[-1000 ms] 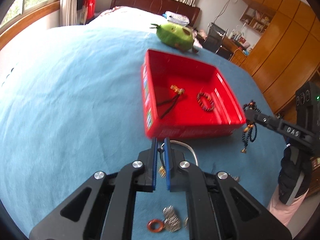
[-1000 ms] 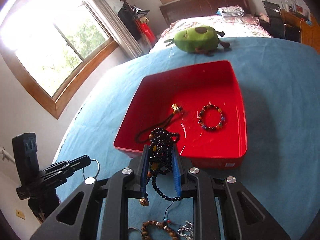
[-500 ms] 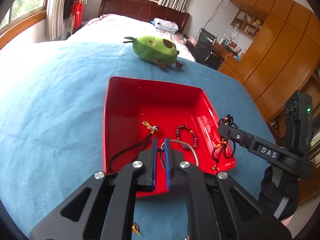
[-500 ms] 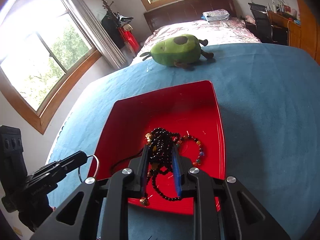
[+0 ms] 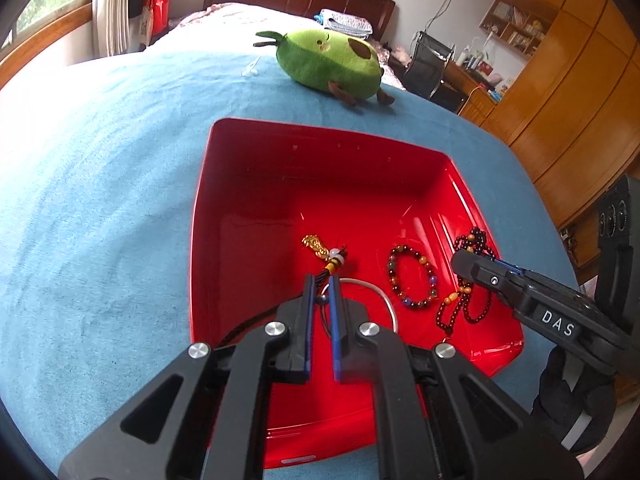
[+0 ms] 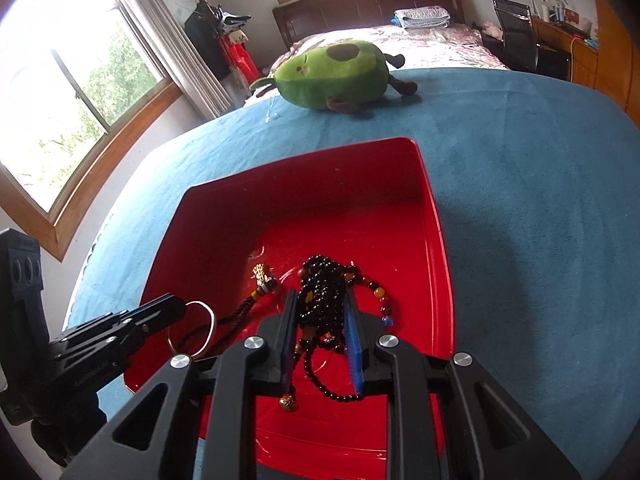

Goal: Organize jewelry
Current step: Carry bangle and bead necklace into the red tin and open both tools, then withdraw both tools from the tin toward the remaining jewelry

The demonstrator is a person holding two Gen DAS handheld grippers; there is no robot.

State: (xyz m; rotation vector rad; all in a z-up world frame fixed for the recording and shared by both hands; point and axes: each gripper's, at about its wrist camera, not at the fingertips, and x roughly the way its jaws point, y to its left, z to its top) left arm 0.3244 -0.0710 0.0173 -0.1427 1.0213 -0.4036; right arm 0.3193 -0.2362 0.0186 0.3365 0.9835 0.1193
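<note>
Red plastic tray (image 5: 240, 208) sits on your blue bedspread (image 5: 100, 200), already holding a multicoloured bead bracelet (image 5: 412, 276) at three o'clock and a corded gold charm (image 5: 320, 248) at centre. Your right gripper (image 6: 322, 320), clamped on a dark bead necklace (image 6: 324, 292), and left gripper (image 5: 320, 292), pinching a thin silver bangle (image 5: 376, 292), both hang over the tray; neither piece is released yet.

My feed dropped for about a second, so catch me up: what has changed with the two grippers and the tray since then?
Both grippers moved forward from in front of the red tray to above its floor. The left gripper brought its silver bangle along; the right gripper brought the dark bead necklace. Neither let go. The beaded bracelet and corded charm lie where they were.
</note>
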